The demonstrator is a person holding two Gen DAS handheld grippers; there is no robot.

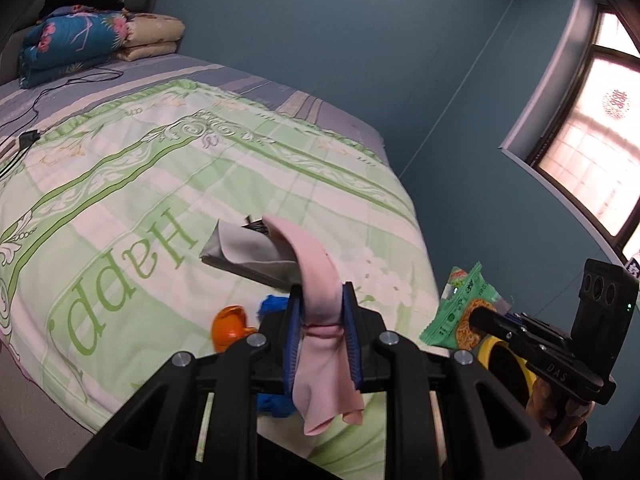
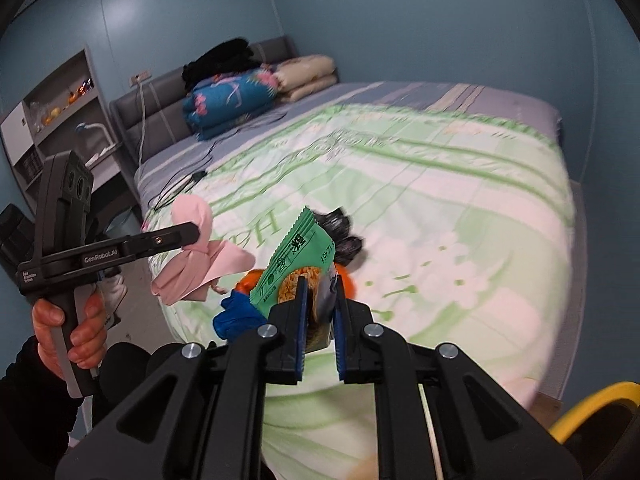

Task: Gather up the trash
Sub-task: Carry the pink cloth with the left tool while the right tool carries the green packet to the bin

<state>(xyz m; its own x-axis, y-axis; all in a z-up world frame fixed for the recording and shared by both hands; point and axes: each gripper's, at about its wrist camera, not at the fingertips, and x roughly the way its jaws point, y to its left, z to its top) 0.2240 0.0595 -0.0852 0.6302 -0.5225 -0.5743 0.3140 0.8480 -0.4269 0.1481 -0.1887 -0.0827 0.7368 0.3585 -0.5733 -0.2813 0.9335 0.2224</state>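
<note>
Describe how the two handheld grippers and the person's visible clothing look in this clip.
Both are matte black plastic pistol-grip tools with silver bolts and ribbed blue pads. The left gripper bears white "GenRobot.AI" lettering on its arm and round lenses on its upright black housing. The right gripper shows embossed "DAS", a similar lens housing and a small green light. The left hand emerges from a dark sleeve.

Green "Happ" lettering showing upside down on bedspread (image 1: pixel 132 208). "GenRobot.AI" showing on left gripper (image 2: pixel 196 236) arm. "DAS" showing on right gripper (image 1: pixel 478 316) body. Green snack packet (image 2: pixel 296 268) print unreadable.
</note>
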